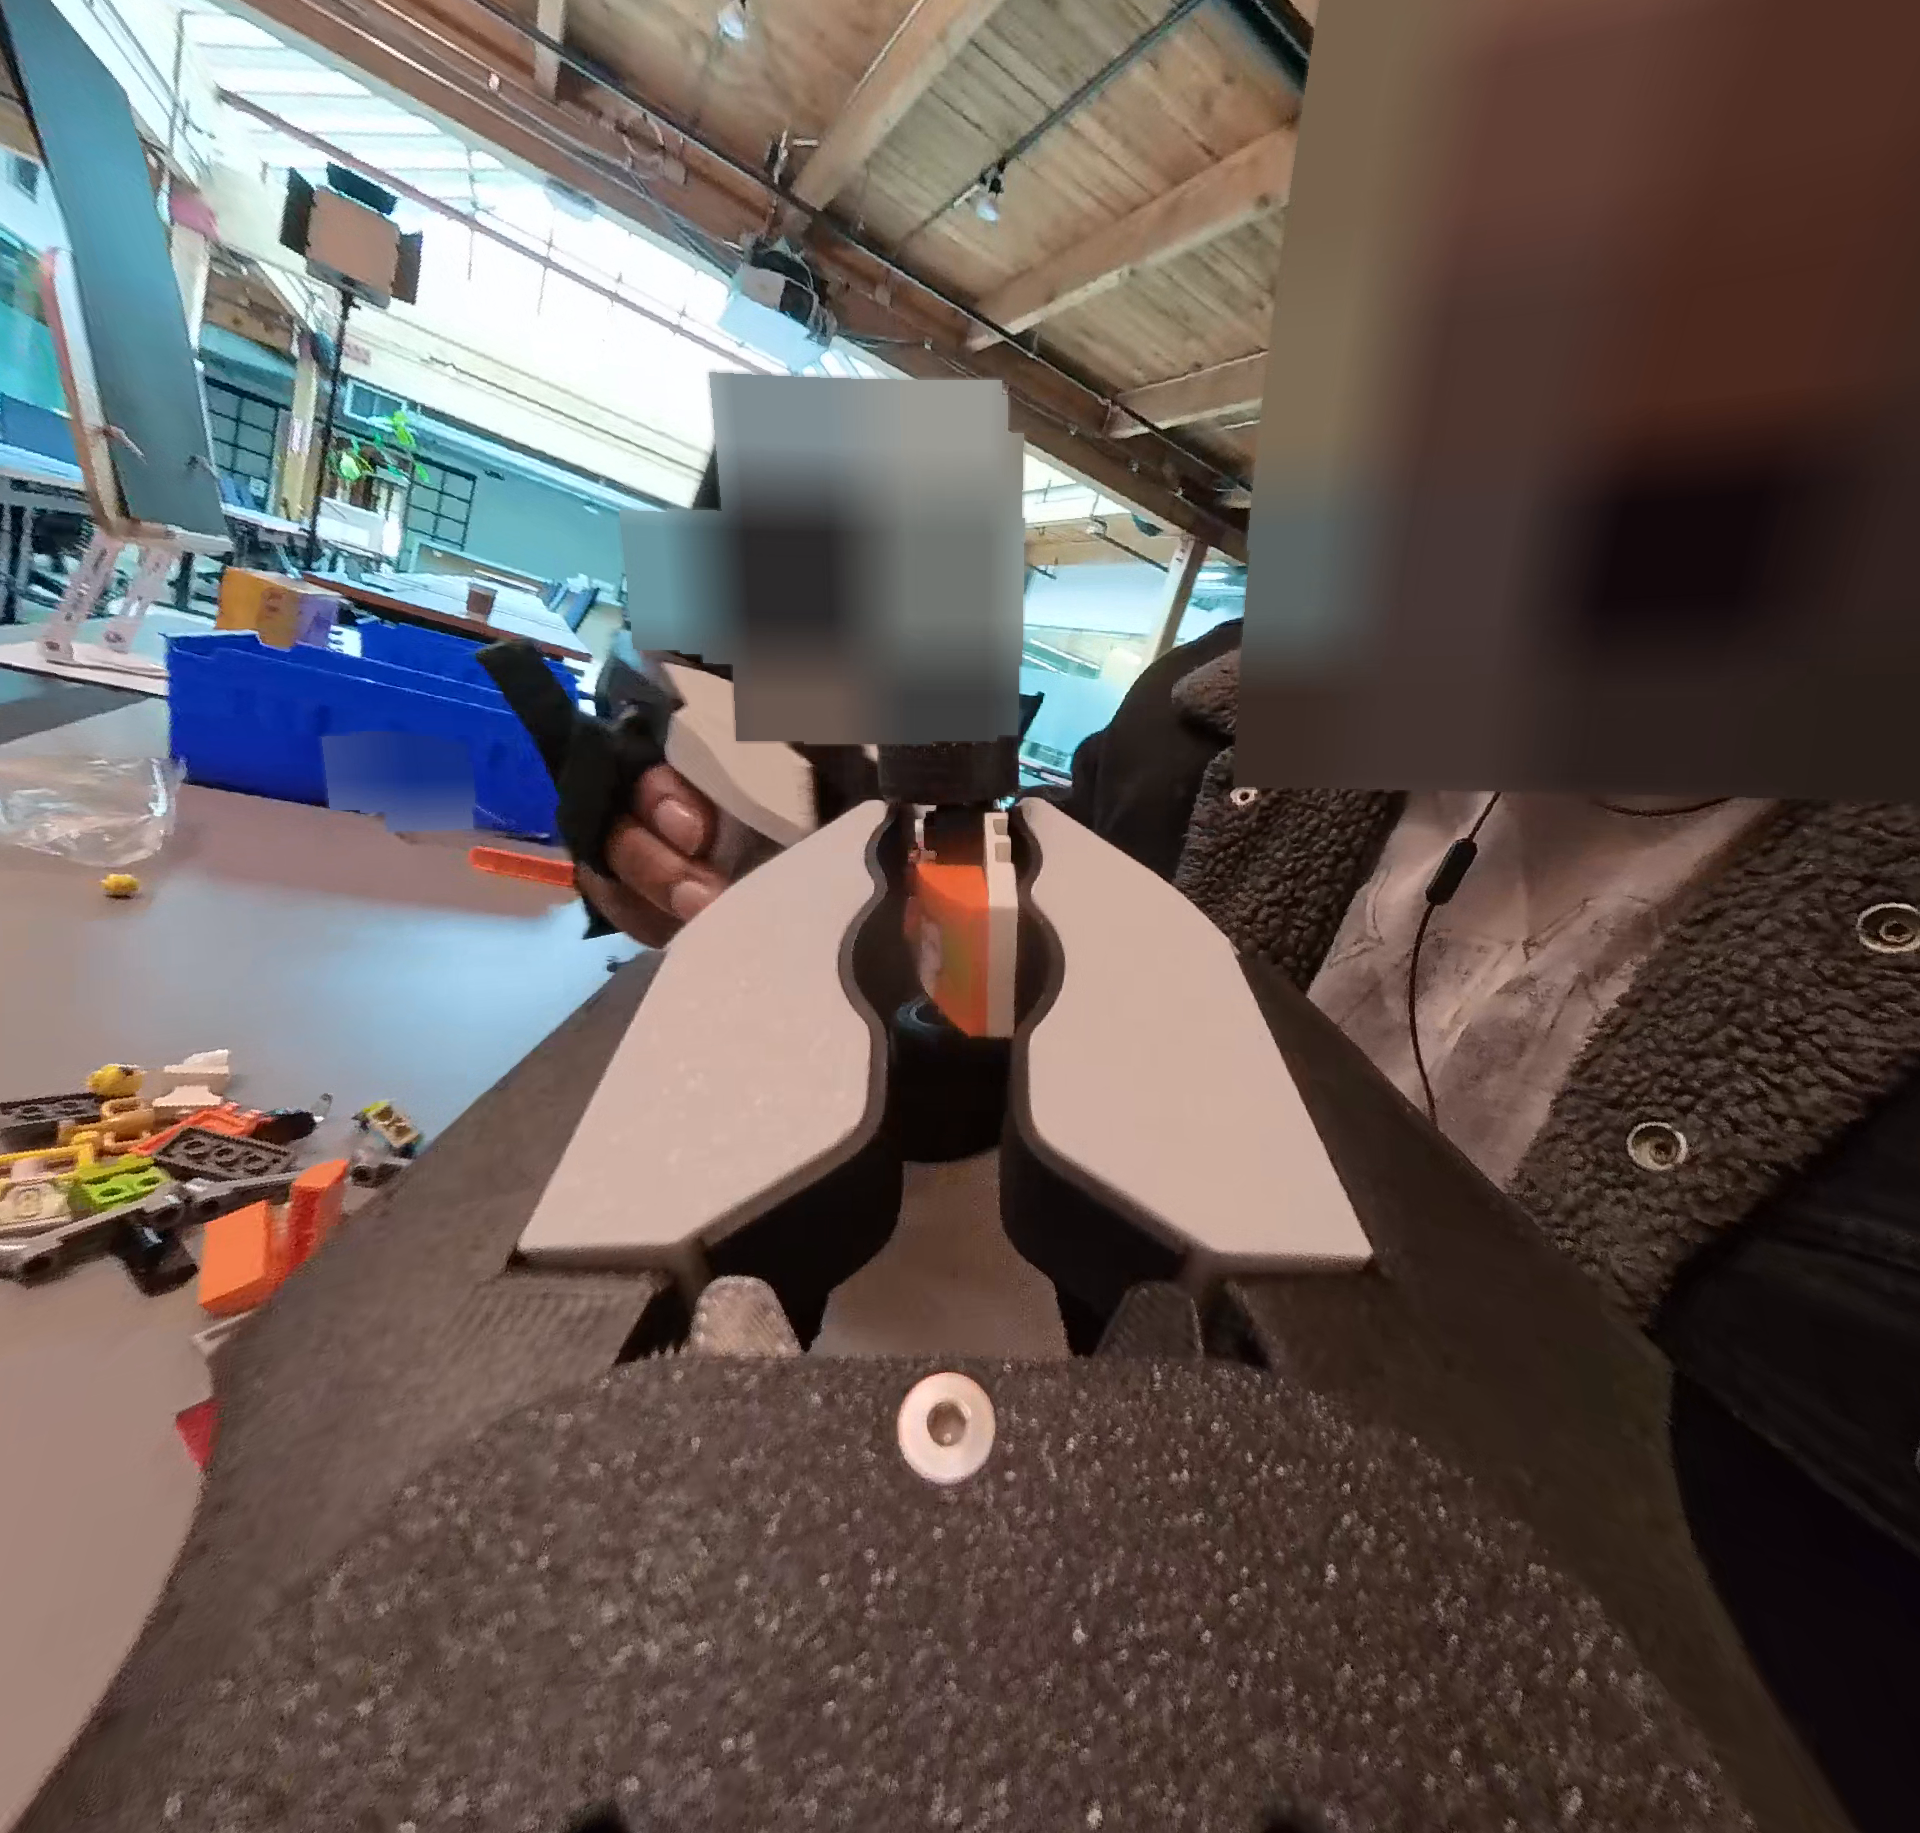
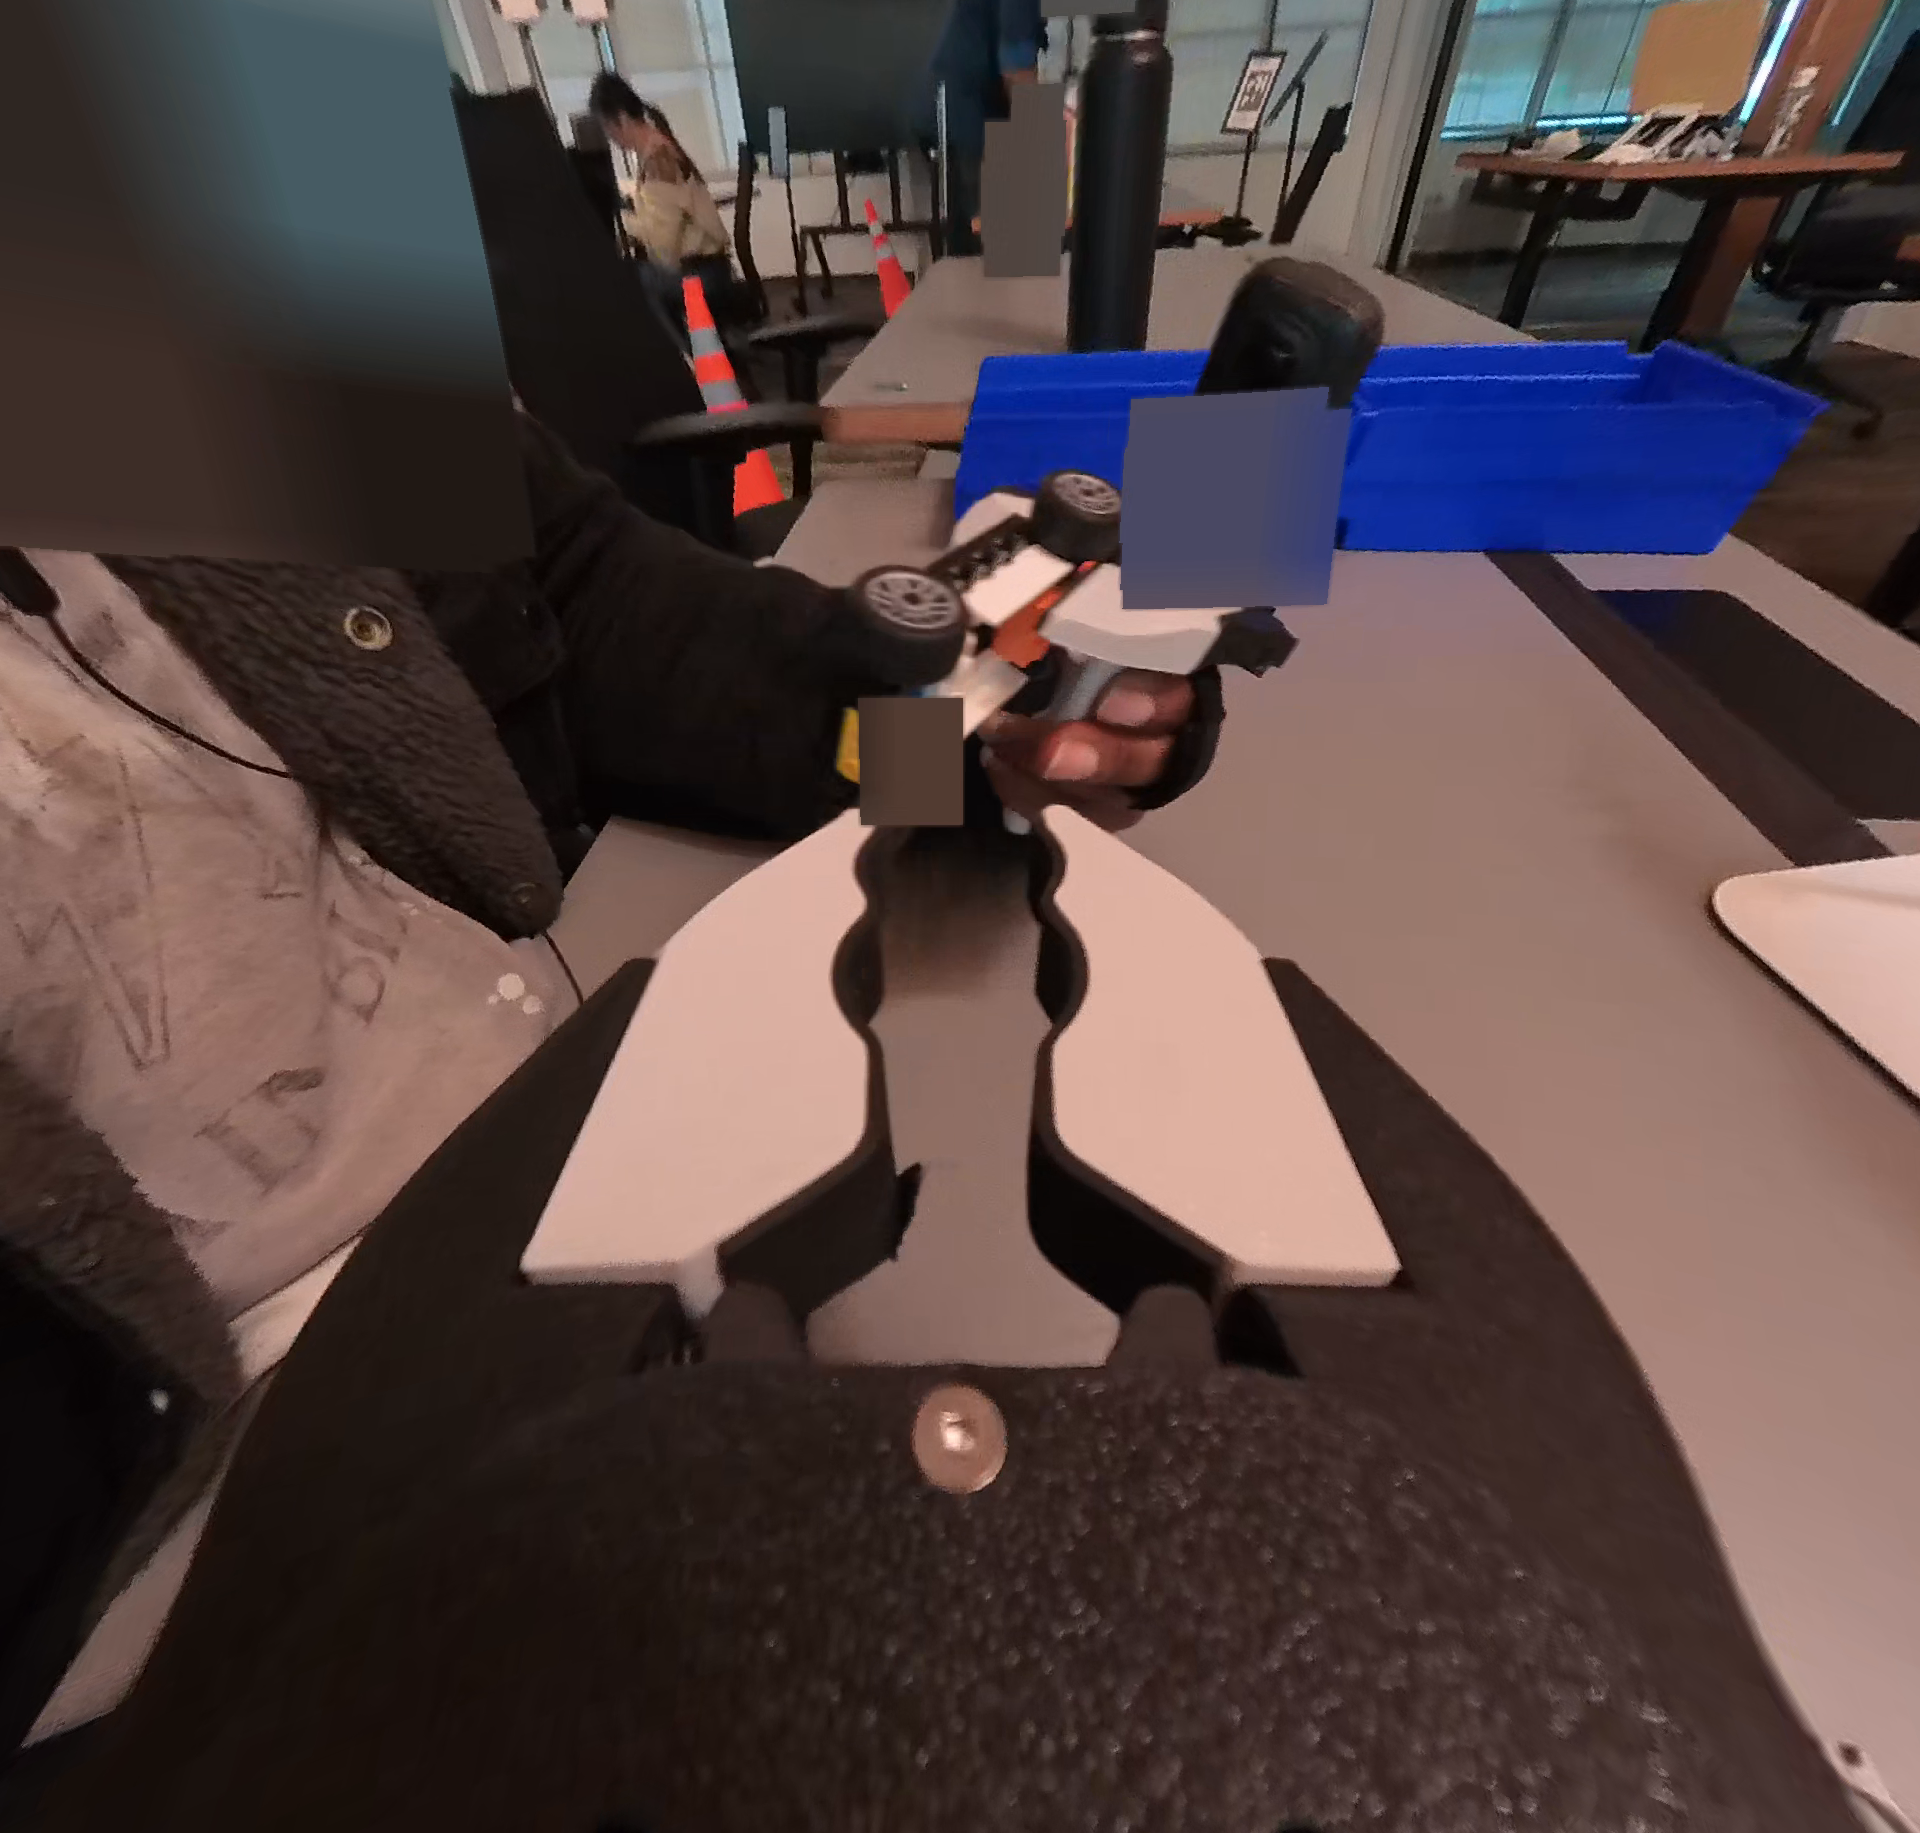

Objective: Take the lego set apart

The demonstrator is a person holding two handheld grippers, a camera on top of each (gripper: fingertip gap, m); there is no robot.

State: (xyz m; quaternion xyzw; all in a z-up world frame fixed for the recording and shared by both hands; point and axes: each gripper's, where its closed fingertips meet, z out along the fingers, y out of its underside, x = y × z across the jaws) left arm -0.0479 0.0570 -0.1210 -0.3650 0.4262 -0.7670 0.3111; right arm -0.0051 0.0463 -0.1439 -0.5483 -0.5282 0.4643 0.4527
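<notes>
**Toy car held off the table in my left gripper**

Item: toy car (image 1: 951,936), orange and white, black wheels. In my left wrist view it sits between the two fingers of my left gripper (image 1: 948,838), which are closed on its body near the tips; one wheel (image 1: 940,1040) lies deeper in the gap. In my right wrist view the same car (image 2: 997,578) is seen from outside, tilted, two wheels up, clamped by the left gripper across from me.

My right gripper (image 2: 945,848): fingers parted, nothing between them; the car is just ahead of the tips, whether touching I cannot tell.

Surroundings: grey table (image 1: 312,952) below. Loose bricks (image 1: 156,1170) piled on the table at the left of my left wrist view. Blue bin (image 2: 1507,453) behind the car. Black bottle (image 2: 1117,183) on the table beyond.
</notes>
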